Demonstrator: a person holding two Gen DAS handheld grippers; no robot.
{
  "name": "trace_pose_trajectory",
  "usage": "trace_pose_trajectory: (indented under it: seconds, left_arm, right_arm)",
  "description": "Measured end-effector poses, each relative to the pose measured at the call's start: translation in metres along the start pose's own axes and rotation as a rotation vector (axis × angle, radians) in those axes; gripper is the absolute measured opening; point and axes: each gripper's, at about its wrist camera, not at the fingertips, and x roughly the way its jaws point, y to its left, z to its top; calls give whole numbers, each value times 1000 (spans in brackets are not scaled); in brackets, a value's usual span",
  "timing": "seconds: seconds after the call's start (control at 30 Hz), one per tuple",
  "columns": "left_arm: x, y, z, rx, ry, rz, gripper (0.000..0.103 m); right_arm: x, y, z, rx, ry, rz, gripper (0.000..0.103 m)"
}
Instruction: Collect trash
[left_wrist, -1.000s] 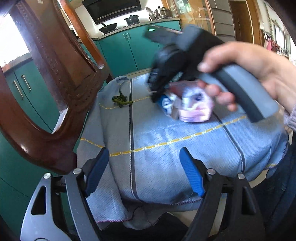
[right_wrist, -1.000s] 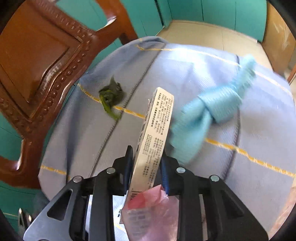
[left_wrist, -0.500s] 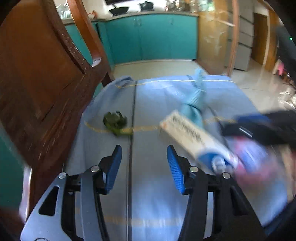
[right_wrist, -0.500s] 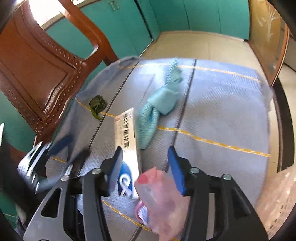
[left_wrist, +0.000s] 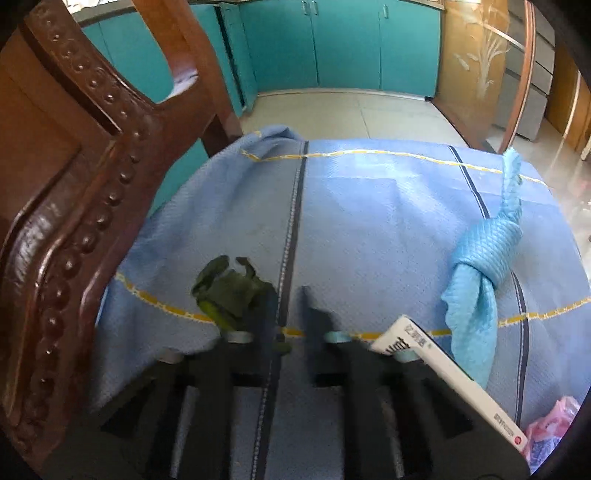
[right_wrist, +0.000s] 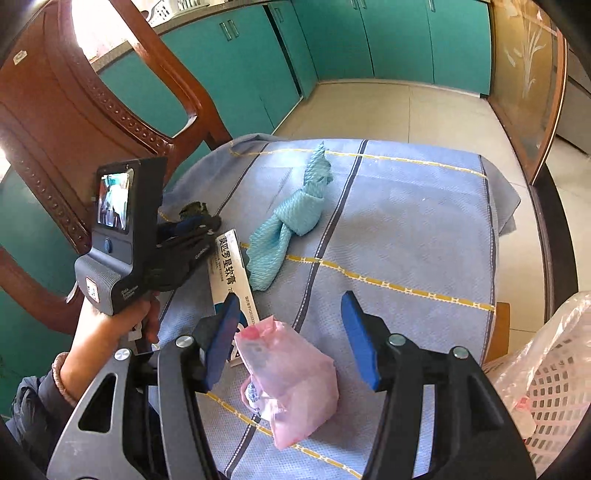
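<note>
A green leafy scrap (left_wrist: 229, 291) lies on the blue tablecloth (left_wrist: 369, 221) near the chair. My left gripper (left_wrist: 288, 295) is shut at its right edge, with the scrap's stem running in between the dark fingers and its bulk left of them. In the right wrist view the left gripper (right_wrist: 207, 225) touches down beside the scrap (right_wrist: 194, 208). My right gripper (right_wrist: 290, 299) hangs open above a pink plastic bag (right_wrist: 288, 376), pads clear of it. A white medicine box (right_wrist: 231, 266) lies flat beside the bag.
A knotted light-blue cloth (right_wrist: 295, 218) lies mid-table. A carved wooden chair (right_wrist: 55, 110) stands close on the left. A white perforated basket lined with a plastic bag (right_wrist: 546, 387) sits at the lower right. Teal cabinets and tiled floor lie beyond.
The right gripper let go of the white box and pink bag, which now lie on the cloth, and rose. The left gripper swept left to the green scrap and shut.
</note>
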Motion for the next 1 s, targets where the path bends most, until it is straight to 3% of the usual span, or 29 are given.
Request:
trace_pose_trajectory:
  seconds: [0.13, 0.37, 0.47, 0.57, 0.67, 0.73, 0.77, 0.8, 0.83, 0.93, 1.0]
  left_arm:
    - [-15, 1, -7, -31, -48, -56, 1]
    - [-120, 31, -36, -80, -242, -269, 1]
    - [-143, 40, -57, -66, -263, -295, 1]
    - [-142, 45, -72, -67, -234, -312, 1]
    - [-126, 41, -73, -50, -195, -276, 1]
    - [-107, 43, -61, -91, -165, -251, 5]
    - [-97, 44, -53, -114, -144, -235, 19]
    - [-83, 41, -43, -119, -123, -191, 40]
    - [-76, 40, -38, -122, -118, -161, 45]
    - [-44, 31, -19, -121, -65, -43, 46]
    - [-32, 30, -12, -135, -39, -19, 45]
  right_arm:
    - [0, 1, 1, 0, -1, 0, 56]
    - [2, 5, 1, -2, -6, 10, 56]
    - [5, 7, 1, -4, -11, 14, 57]
    - [11, 11, 2, -10, -4, 22, 57]
    - [17, 26, 3, -64, -11, 13, 61]
    - [21, 32, 3, -77, -9, 2, 62]
    - [24, 33, 4, -69, -3, -4, 62]
    - [25, 32, 5, -60, 0, -2, 62]
    - [25, 30, 6, -50, -2, 5, 62]
    - [25, 25, 8, -36, -5, 7, 62]
    - [22, 22, 8, -39, -8, -4, 62]
